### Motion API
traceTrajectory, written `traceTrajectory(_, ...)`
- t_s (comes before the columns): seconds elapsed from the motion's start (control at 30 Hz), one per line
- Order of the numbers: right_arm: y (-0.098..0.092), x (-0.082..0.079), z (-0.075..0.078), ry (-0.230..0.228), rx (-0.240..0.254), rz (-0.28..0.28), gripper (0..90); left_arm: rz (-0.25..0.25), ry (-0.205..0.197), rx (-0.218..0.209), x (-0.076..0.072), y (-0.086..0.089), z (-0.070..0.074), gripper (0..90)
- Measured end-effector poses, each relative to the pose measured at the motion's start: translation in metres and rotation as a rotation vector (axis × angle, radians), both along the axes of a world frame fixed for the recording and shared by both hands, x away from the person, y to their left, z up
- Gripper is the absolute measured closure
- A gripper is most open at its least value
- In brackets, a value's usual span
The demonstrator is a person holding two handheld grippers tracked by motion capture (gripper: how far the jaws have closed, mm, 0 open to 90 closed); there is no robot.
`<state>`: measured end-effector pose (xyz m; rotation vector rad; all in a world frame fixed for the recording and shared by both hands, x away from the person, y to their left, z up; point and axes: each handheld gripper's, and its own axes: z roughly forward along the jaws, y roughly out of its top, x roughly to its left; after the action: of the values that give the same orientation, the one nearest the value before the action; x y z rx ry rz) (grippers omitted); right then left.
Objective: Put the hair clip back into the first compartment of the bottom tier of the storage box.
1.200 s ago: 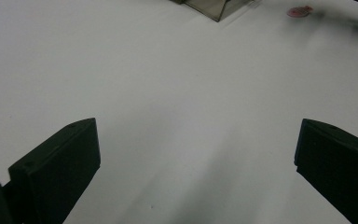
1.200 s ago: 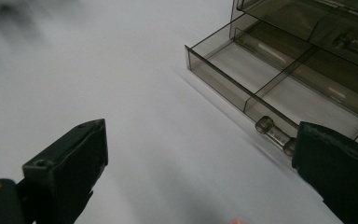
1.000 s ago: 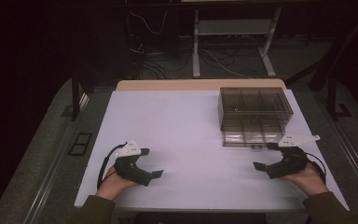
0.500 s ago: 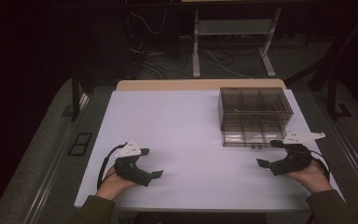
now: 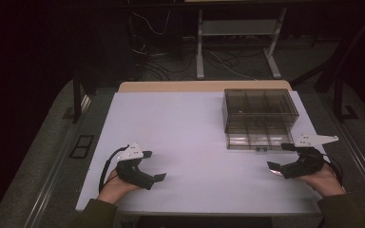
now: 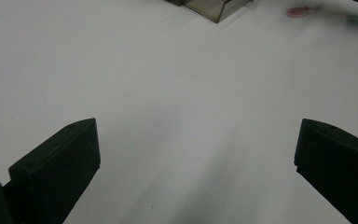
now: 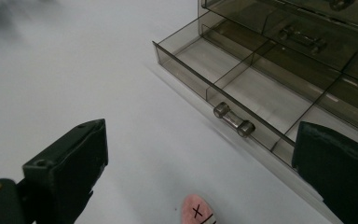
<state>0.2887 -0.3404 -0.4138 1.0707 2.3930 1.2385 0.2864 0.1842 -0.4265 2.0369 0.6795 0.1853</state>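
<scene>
One drawer cabinet, one pink tag, two claws

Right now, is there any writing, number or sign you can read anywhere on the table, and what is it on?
"X" with a short line under it: black marks on the small pink piece lying on the white table before the right gripper.
The smoky plastic drawer box bears no label that can be read.
Nothing else is legible.
</scene>
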Motion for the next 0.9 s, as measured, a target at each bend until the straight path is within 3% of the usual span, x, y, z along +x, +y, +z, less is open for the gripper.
traceTrajectory(0.77, -0.022, -0.002, -0.007, 0.023, -0.042, -0.027, 3.0, -0.007, 0.008, -0.012, 0.0, 0.0, 0.0, 0.0)
traceTrajectory(0.83, -0.023, -0.002, -0.008, 0.023, -0.041, -0.027, 9.5, -0.007, 0.008, -0.012, 0.0, 0.0, 0.0, 0.0)
traceTrajectory(0.9, -0.024, -0.003, -0.007, 0.014, -0.041, -0.025, 10.4, -0.007, 0.007, -0.011, 0.0, 0.0, 0.0, 0.0)
